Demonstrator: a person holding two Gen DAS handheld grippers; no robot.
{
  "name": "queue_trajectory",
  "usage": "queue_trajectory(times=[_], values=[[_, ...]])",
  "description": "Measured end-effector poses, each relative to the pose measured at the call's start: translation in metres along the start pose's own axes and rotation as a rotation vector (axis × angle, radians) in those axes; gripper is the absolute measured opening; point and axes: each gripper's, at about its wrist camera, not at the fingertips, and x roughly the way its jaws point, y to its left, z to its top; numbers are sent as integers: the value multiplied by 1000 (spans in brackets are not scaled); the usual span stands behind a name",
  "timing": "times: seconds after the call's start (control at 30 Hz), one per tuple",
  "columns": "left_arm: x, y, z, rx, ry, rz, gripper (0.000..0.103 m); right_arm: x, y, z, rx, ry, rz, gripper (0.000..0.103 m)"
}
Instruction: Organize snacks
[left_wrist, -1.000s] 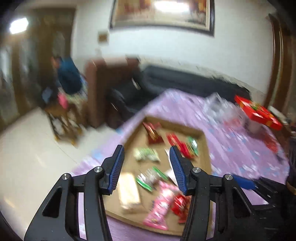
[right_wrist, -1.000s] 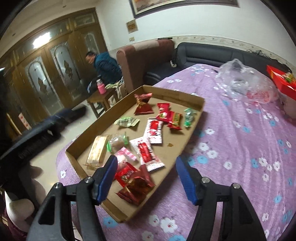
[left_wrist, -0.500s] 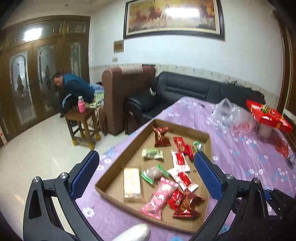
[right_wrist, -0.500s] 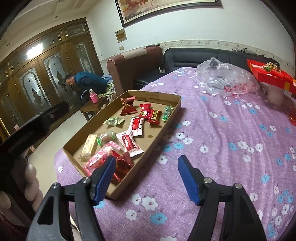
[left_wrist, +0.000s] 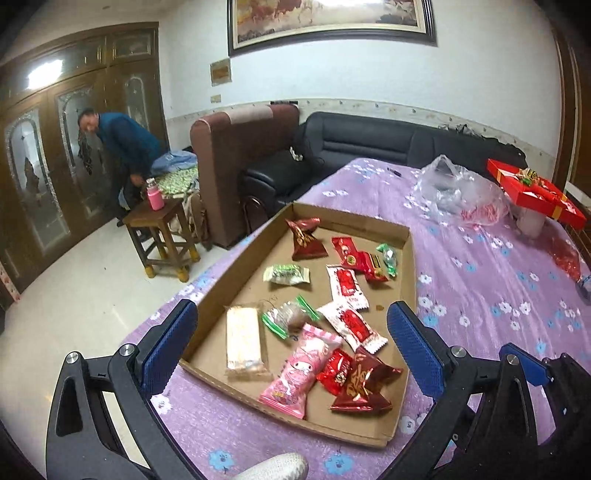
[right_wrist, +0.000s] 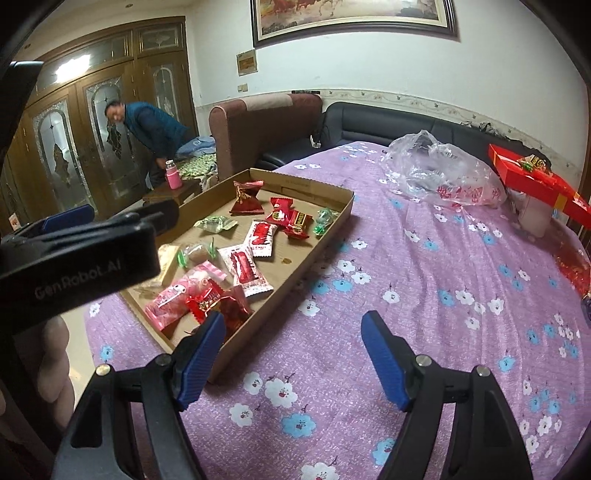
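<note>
Snacks lie scattered in a shallow cardboard tray (left_wrist: 406, 258) that sits at the centre of the left wrist view, on a table covered by a purple floral cloth (left_wrist: 480, 280). Toward the lower middle of that frame lie a pink wrapped pack (left_wrist: 299, 373) and a dark red foil pouch (left_wrist: 364, 387), side by side near the tray's closest edge; a pale wrapped bar (left_wrist: 243, 339) lies to their left, and two white-and-red sachets (left_wrist: 347, 286) sit mid-tray. Another dark red foil pouch (left_wrist: 304, 240) lies at the far end, in the upper middle of the frame. The left gripper (left_wrist: 291, 343) hangs above the near end of the tray with its blue pads spread wide — nothing between them. In the right wrist view the tray (right_wrist: 325, 236) fills the left centre, and the right gripper (right_wrist: 291, 358) is likewise wide open and empty, over the cloth just beside the tray's near corner. At upper right of both frames sit a crumpled clear plastic bag (left_wrist: 458, 192) and a red gift box (left_wrist: 532, 192).
</note>
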Motion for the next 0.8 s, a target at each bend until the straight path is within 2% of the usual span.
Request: queue_trajectory(times=[0.8], values=[[18, 1, -6, -19, 103, -46, 103, 11, -3, 0, 12, 33, -20, 79]])
